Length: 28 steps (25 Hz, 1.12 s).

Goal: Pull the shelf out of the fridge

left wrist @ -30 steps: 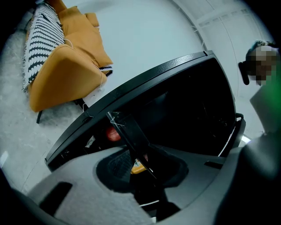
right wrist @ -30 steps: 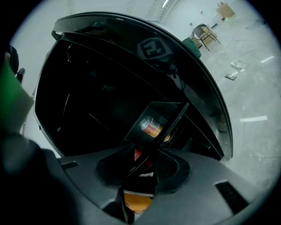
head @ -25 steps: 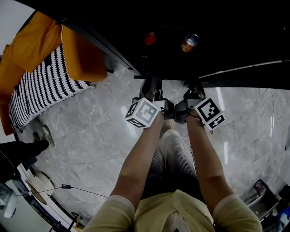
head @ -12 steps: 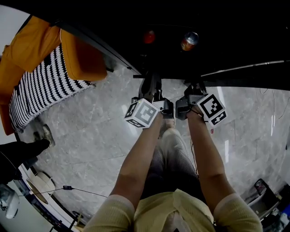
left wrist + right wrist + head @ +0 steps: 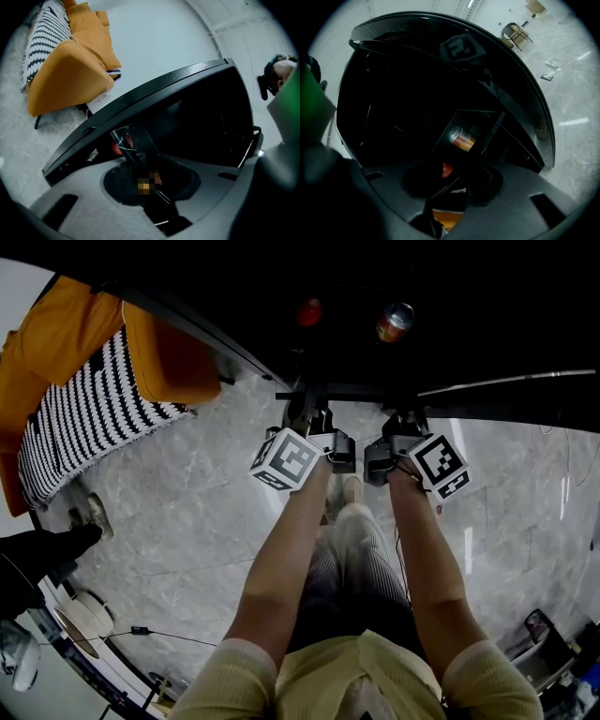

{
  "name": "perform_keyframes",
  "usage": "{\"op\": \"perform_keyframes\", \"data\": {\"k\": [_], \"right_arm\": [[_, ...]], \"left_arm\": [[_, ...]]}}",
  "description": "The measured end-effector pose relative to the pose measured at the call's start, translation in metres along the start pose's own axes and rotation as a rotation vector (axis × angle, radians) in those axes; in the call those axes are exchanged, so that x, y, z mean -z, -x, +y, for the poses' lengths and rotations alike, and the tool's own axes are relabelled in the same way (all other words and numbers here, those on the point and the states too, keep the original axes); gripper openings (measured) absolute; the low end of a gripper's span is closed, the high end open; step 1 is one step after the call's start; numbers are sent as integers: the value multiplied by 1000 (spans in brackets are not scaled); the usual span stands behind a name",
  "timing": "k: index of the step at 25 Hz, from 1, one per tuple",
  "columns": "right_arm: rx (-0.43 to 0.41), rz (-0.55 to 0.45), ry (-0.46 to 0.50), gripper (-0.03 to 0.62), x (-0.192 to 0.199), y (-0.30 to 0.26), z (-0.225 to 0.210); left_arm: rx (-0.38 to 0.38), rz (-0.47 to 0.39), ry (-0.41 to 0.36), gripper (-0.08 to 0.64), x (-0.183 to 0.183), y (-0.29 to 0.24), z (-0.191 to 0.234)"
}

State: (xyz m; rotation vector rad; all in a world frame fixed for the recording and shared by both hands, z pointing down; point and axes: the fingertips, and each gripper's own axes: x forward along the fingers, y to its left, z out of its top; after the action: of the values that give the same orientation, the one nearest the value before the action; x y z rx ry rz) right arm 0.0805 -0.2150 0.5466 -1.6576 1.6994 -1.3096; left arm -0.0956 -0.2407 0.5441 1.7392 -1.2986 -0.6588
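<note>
Both tongs were at the mouth of the open fridge (image 5: 487, 324), side by side and just apart. The left tongs (image 5: 302, 401) and the right tongs (image 5: 405, 418) were each closed, as far as the dark views let us judge, on the front edge of the clear shelf (image 5: 140, 136), whose rim ran straight into the gap between each pair of jaws. The shelf itself lay inside the fridge with only its front edge at the opening, so we judged the pull as barely begun. A can (image 5: 461, 138) and a red thing (image 5: 309, 312) sat deeper in, the can seemingly on the shelf, though we could not tell whether the red thing shared it. To do this step well, we thought, the two grips should draw back together at the same pace, so the shelf would not skew and jam in its side rails. The left tongs pointed level while the right dipped a little, and we would have evened them out to hold the pane flat. A slow, steady pull looked wisest, lest the can tip or roll toward the floor (image 5: 187, 502).
</note>
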Motion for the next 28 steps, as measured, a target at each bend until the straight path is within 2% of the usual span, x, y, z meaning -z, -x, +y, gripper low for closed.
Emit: {"op": "perform_keyframes", "data": {"k": [7, 13, 19, 28], "right_arm": [[-10, -17, -4, 115, -4, 5, 9], [-42, -25, 37, 106, -6, -2, 3], [-40, -22, 46, 107, -3, 4, 4], [-55, -16, 84, 107, 0, 18, 5]], "left_arm": [[3, -9, 15, 87, -5, 3, -6], [25, -10, -5, 86, -1, -3, -2], [17, -14, 1, 86, -1, 4, -2], [31, -27, 41, 81, 3, 18, -6]]}}
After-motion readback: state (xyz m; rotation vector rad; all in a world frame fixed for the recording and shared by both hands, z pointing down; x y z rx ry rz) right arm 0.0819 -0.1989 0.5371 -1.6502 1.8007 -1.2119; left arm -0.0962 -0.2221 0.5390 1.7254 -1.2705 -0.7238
